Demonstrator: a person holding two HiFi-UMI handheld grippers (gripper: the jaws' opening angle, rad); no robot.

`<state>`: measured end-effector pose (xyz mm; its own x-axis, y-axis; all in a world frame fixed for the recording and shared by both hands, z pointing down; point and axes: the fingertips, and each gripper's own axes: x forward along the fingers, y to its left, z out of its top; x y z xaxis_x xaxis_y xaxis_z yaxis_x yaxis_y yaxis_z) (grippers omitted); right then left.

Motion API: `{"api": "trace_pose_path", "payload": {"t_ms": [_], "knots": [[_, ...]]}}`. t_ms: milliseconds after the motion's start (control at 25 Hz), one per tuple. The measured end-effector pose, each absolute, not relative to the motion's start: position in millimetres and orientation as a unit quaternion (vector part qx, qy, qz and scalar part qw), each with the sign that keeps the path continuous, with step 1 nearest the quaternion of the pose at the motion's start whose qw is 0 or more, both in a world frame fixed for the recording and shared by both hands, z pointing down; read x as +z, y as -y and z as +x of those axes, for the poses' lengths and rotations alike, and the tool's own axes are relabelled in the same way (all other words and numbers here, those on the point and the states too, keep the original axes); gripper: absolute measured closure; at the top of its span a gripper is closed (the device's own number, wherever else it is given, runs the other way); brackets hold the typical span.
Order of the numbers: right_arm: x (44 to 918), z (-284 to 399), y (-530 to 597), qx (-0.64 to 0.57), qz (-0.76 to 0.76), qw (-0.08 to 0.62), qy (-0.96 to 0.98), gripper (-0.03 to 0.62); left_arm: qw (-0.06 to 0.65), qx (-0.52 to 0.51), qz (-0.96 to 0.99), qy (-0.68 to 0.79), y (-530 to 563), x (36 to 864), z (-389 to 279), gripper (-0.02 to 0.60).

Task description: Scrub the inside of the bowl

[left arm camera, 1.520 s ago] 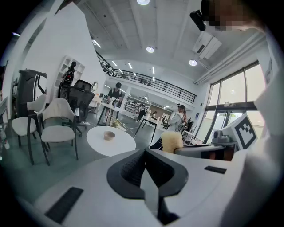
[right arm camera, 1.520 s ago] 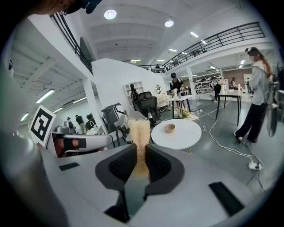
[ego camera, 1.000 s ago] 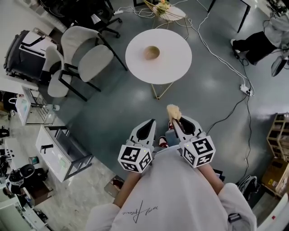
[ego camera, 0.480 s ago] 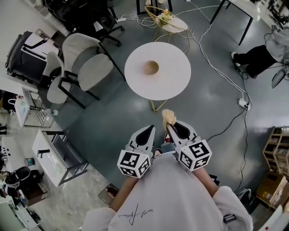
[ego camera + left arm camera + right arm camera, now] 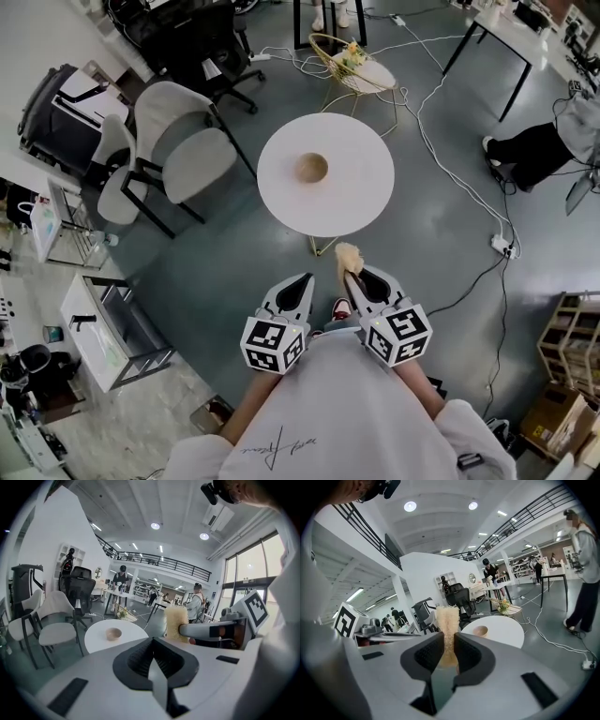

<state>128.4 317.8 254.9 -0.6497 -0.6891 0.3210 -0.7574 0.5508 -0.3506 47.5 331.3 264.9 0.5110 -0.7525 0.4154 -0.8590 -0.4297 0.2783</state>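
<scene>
Bowl [image 5: 311, 169]: wooden, on round white table [image 5: 361, 199].
Right gripper [image 5: 446, 644]: I see it clamped on, probably, a loofah scrubber [image 5: 447, 618].
Left gripper [image 5: 153, 644]: jaws together, empty.

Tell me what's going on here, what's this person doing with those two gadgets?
A person stands on the floor, short of a round white table, with a gripper in each hand. The right gripper is shut on a pale, fibrous scrubber that sticks up past its tips. The left gripper is shut with nothing in it. A small wooden bowl sits alone on the table, out of reach of both, so the scrubbing has not begun.
</scene>
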Motion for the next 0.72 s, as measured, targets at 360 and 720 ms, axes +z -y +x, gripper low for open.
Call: {"api": "trace_pose_path", "payload": {"t_ms": [360, 720], "knots": [[263.2, 151.8, -302.8, 0.25, 0.4, 0.064, 0.88, 0.514, 0.24, 0.131, 0.838, 0.472, -315.7, 276.2, 79.5, 0.575], [273.3, 140.4, -295.1, 0.264, 0.381, 0.067, 0.884, 0.514, 0.251, 0.142, 0.828, 0.481, -312.6, 282.8, 72.1, 0.575]]}}
